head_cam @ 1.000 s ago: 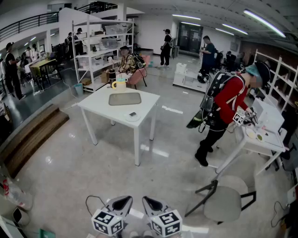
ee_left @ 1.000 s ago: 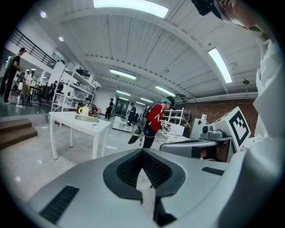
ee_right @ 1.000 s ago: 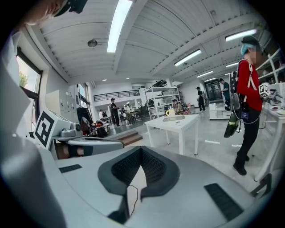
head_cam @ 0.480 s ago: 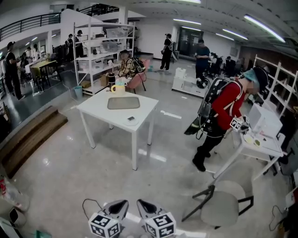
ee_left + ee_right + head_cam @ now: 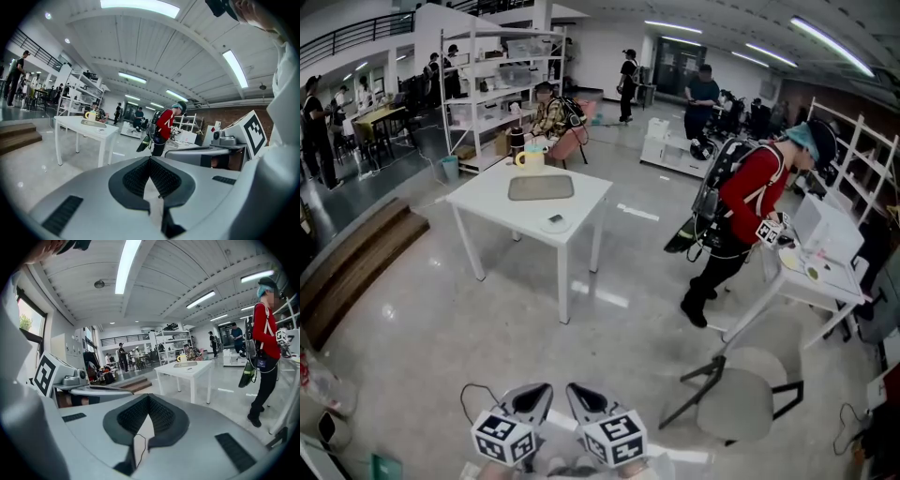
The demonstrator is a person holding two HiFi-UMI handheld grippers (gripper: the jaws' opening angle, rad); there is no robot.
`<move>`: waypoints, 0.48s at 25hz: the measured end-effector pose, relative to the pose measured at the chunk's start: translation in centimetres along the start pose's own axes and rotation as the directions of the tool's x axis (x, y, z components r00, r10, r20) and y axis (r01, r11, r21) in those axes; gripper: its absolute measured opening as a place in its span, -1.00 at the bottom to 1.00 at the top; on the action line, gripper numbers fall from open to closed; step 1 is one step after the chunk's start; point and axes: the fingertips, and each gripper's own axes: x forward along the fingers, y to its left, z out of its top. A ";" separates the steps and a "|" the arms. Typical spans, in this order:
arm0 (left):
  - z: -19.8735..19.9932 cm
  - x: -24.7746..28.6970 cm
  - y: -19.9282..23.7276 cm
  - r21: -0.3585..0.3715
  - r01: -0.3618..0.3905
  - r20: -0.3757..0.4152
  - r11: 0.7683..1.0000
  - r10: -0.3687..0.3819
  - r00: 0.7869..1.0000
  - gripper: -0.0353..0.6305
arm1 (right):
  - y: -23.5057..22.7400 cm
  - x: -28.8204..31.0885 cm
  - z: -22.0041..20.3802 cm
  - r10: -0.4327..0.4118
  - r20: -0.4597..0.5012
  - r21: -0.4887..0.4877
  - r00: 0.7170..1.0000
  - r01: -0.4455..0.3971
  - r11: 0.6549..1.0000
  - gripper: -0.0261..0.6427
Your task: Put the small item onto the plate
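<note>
Right, approach step: I'm well short of the white table (image 5: 517, 204), with left gripper (image 5: 532, 401) and right gripper (image 5: 586, 403) both closed on nothing. The plate (image 5: 554, 223) sits at the table's near edge; the small item is too tiny to place. Next I need to reach the table.

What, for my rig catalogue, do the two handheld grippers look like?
Both the left gripper and right gripper have pale grey shells with black ribbed pads forming a V at the tip. Each carries a white cube printed with black square markers. A thin black cable loops beside the left one.
</note>
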 end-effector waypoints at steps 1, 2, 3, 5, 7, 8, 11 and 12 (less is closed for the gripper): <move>-0.1 0.2 0.0 -0.002 0.002 -0.003 1.000 -0.002 1.000 -0.86 | 0.0 -0.1 0.0 0.009 0.005 -0.001 1.000 -0.009 1.000 -0.88; -0.2 0.4 -0.1 -0.003 0.004 -0.005 1.000 -0.004 1.000 -0.86 | 0.0 -0.1 0.0 0.017 0.008 -0.001 1.000 -0.017 1.000 -0.88; -0.2 0.6 -0.2 -0.003 0.006 -0.008 1.000 -0.006 1.000 -0.86 | -0.1 -0.3 0.0 0.021 0.009 0.001 1.000 -0.021 1.000 -0.88; 0.0 1.0 -0.3 0.004 0.012 -0.014 1.000 -0.012 1.000 -0.86 | -0.5 -0.4 0.1 0.019 0.005 0.009 1.000 -0.019 1.000 -0.87; 0.4 1.6 -0.5 0.022 0.014 -0.019 1.000 -0.013 1.000 -0.86 | -1.3 -0.5 0.3 0.014 -0.002 0.020 1.000 -0.014 1.000 -0.87; 0.6 1.9 -0.6 0.031 0.010 -0.021 0.999 -0.010 1.000 -0.86 | -1.7 -0.5 0.4 0.011 -0.002 0.029 1.000 -0.011 1.000 -0.87; 0.8 2.8 -0.4 0.019 -0.009 -0.015 1.000 0.010 1.000 -0.86 | -2.9 -0.3 0.6 0.001 0.011 0.071 1.000 -0.002 0.997 -0.87; 0.6 3.1 -0.5 0.004 -0.014 -0.009 1.000 0.014 1.000 -0.86 | -3.3 -0.3 0.6 0.002 0.014 0.077 1.000 -0.003 0.997 -0.87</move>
